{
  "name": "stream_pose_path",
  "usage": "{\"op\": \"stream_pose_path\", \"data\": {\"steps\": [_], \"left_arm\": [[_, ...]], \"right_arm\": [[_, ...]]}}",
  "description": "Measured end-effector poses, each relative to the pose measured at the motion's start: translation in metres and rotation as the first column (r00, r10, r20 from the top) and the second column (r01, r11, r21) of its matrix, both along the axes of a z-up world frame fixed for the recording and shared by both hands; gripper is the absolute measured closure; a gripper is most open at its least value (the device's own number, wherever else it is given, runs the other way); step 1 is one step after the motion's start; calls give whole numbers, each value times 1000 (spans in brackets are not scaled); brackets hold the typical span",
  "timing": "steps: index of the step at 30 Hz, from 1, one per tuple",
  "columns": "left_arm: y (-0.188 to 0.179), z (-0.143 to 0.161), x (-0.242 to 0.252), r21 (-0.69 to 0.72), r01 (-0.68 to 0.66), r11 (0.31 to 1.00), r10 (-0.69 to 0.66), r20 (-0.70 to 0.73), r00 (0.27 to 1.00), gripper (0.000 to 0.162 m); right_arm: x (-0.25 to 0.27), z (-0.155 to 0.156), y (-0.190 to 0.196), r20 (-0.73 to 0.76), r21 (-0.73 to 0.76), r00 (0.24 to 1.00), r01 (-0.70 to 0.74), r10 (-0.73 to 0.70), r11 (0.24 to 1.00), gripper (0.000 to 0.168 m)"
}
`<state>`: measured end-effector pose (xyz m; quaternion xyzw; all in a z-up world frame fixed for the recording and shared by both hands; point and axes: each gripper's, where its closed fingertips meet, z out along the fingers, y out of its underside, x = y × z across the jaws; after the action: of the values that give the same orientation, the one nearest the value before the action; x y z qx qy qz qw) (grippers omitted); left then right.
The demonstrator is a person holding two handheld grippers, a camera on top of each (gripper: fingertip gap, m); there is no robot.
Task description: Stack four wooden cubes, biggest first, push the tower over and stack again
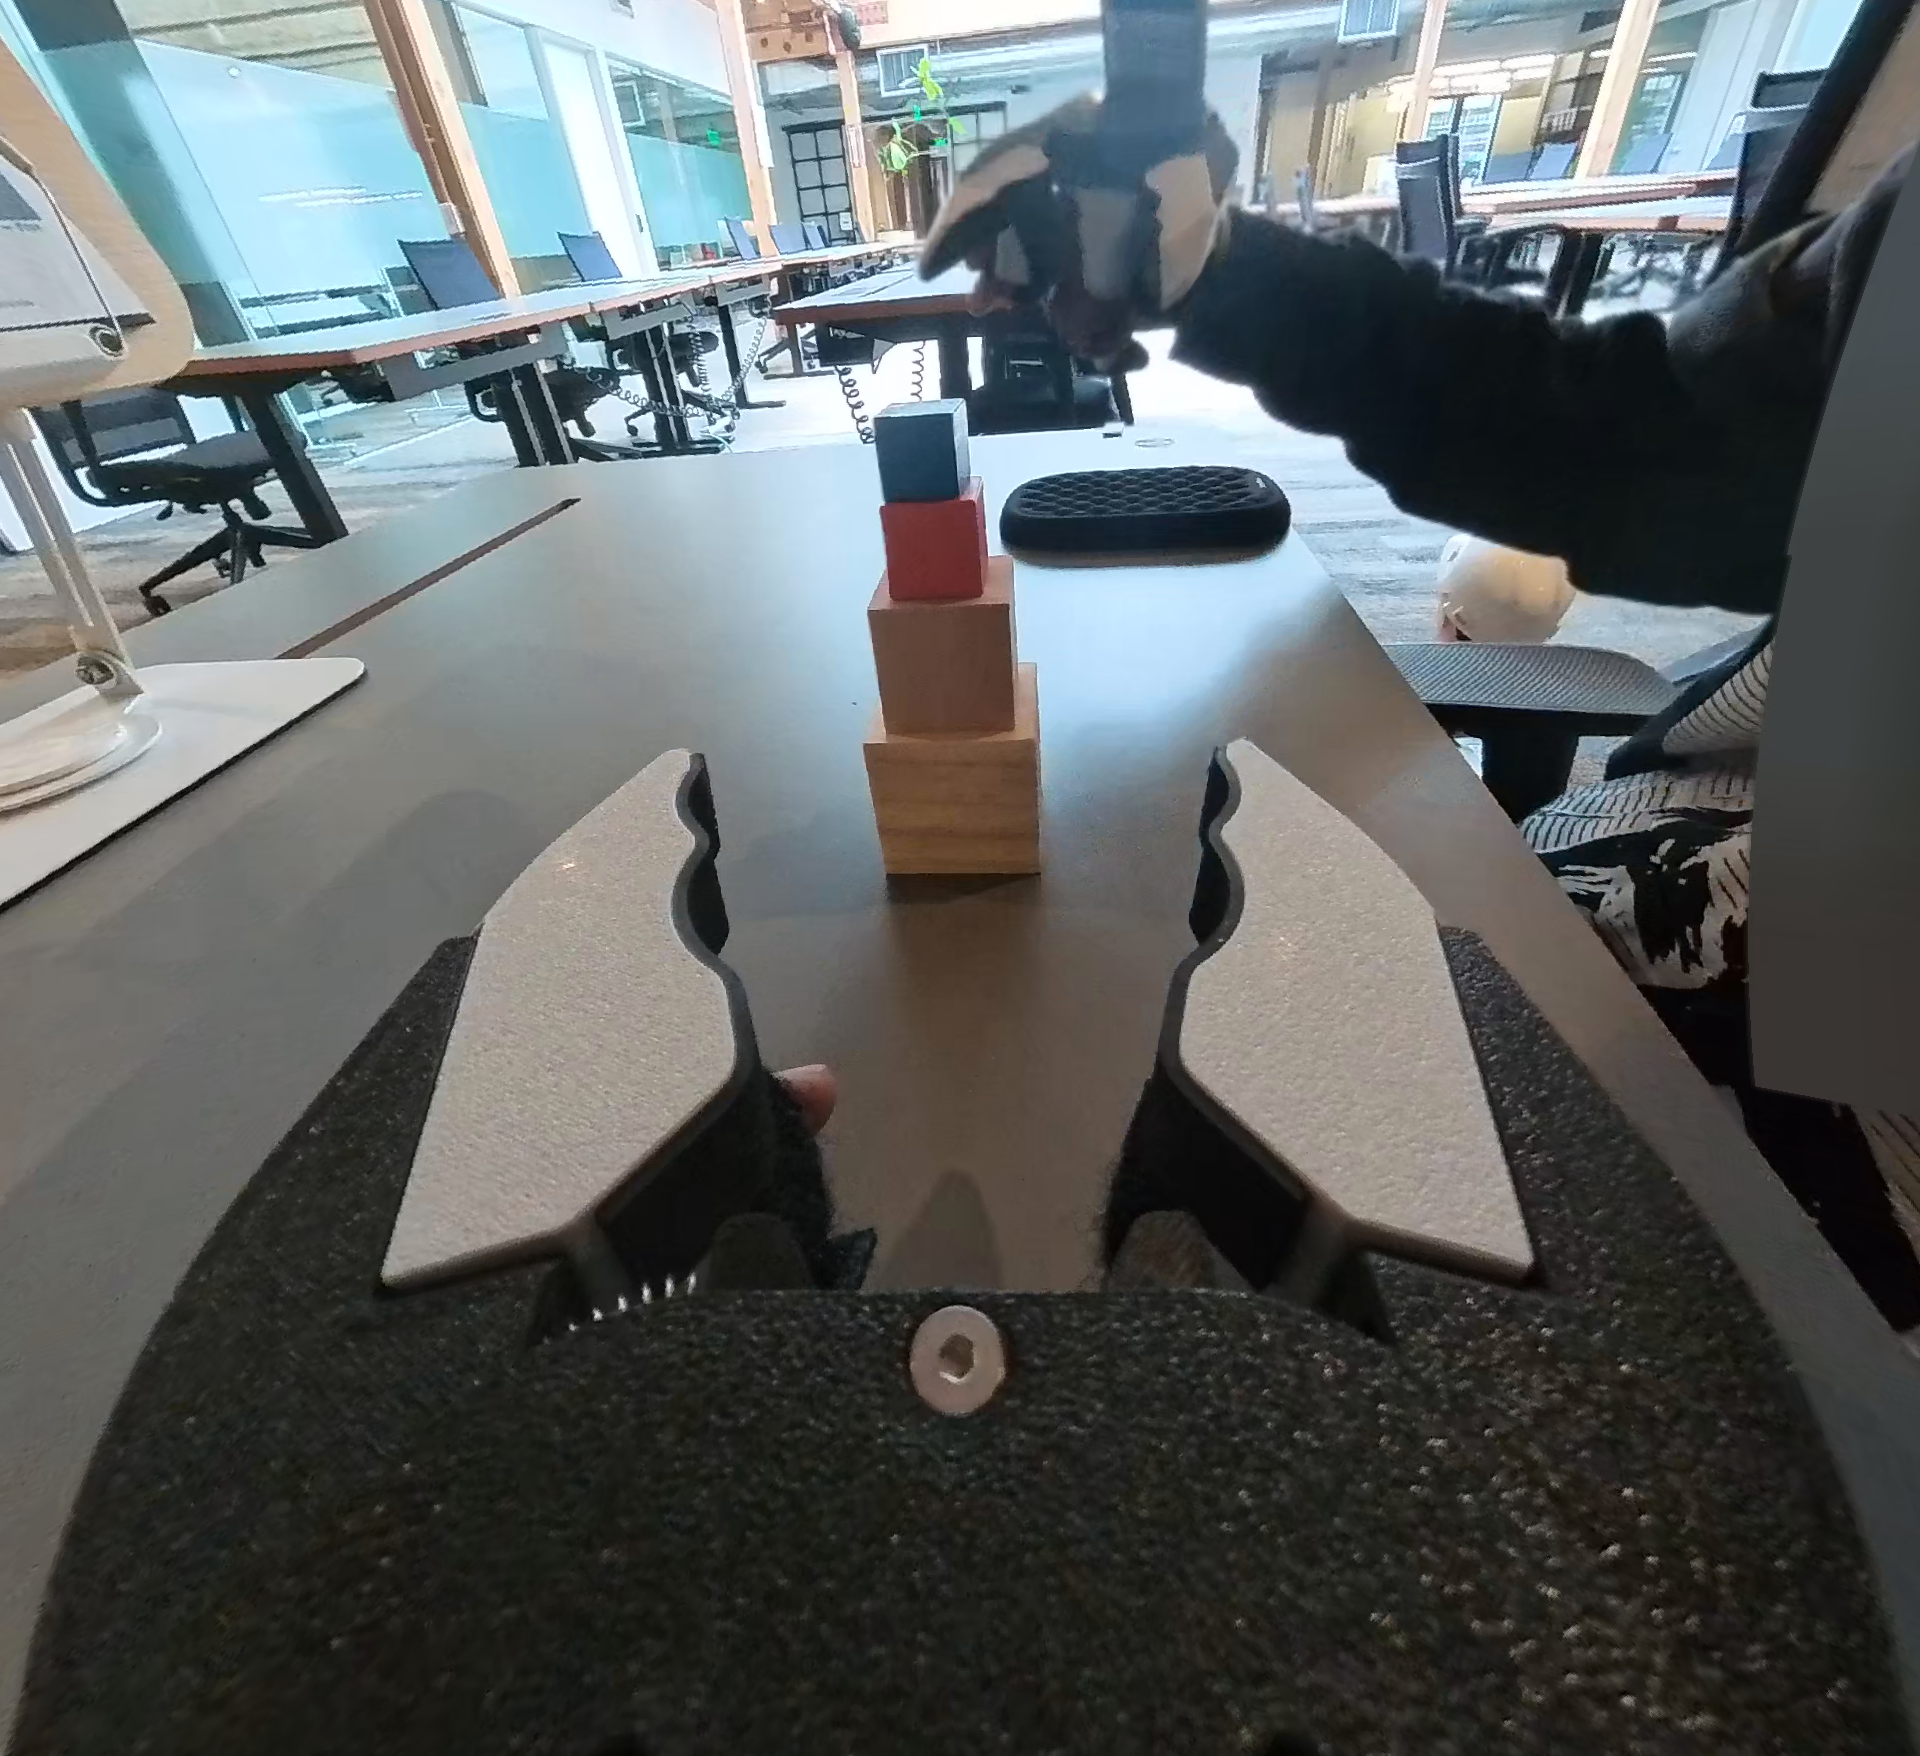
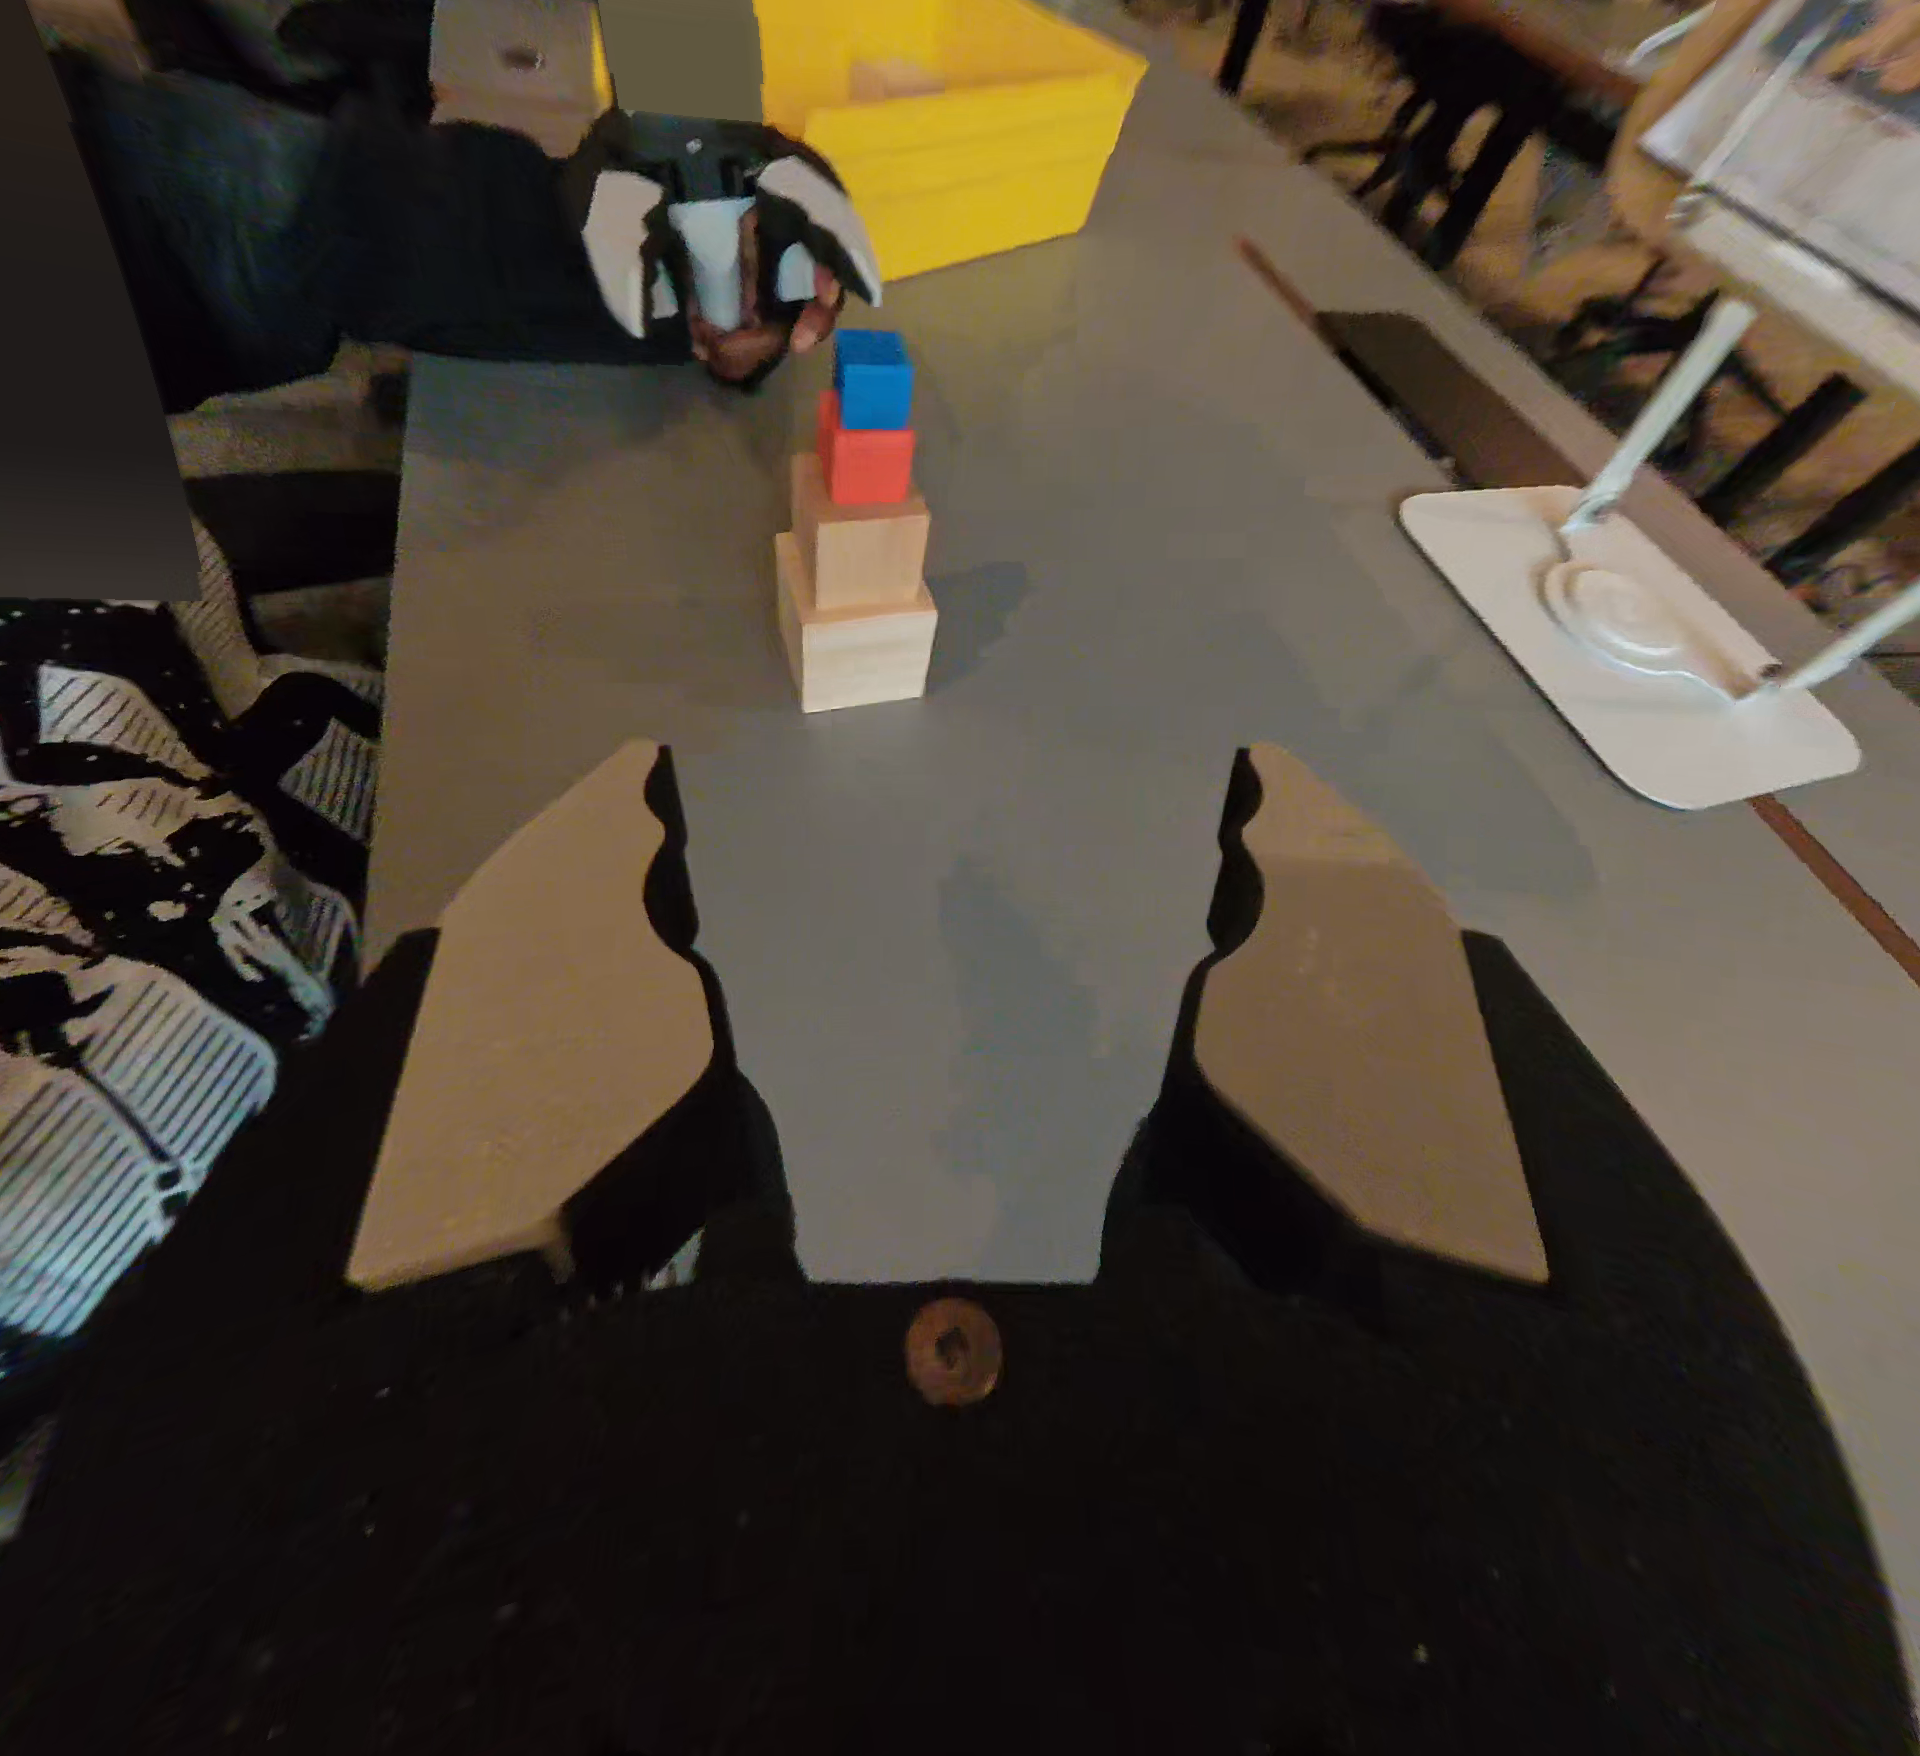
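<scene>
A tower of four cubes stands on the grey table: a large light wooden cube at the bottom, a medium wooden cube, a red cube and a blue cube on top. My left gripper is open and empty, low over the table, with the tower just ahead of its fingertips. My right gripper is open and empty, raised on the far side and looking down at the tower. Each gripper shows in the other's view: the right one, the left one.
A yellow bin stands on the table behind the left gripper. A white stand base sits to one side. A black wrist rest lies beyond the tower. The table edge and a chair are on the right.
</scene>
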<state>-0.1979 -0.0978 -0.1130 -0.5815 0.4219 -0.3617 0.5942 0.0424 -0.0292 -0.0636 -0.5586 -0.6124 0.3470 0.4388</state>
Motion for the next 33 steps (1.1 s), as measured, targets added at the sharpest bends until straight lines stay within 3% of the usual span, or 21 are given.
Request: {"op": "stream_pose_path", "data": {"steps": [4, 8, 14, 17, 26, 33], "left_arm": [[0, 0, 0, -1, -3, 1000, 4, 3, 1000, 73], [1, 0, -1, -1, -8, 1000, 8, 6, 1000, 73], [2, 2, -2, -6, -13, 1000, 13, 16, 1000, 73], [2, 1, -2, -5, -14, 1000, 14, 11, 1000, 73], [2, -2, 1, -1, -18, 1000, 18, -15, 1000, 70], [3, -2, 1, 5, -31, 1000, 31, -25, 999, 68]], "right_arm": [[35, -8, 16, -173, -15, 982, 70, -72, 997, 71], [55, -20, 23, -256, -16, 962, 96, -97, 995, 60], [66, -46, 25, -251, -83, 961, 96, -114, 992, 51], [70, -44, 25, -292, -112, 950, 78, -108, 991, 46], [65, -55, 21, -232, -120, 970, 52, -79, 991, 49], [69, -48, 21, -288, -104, 954, 61, -88, 993, 57]]}}
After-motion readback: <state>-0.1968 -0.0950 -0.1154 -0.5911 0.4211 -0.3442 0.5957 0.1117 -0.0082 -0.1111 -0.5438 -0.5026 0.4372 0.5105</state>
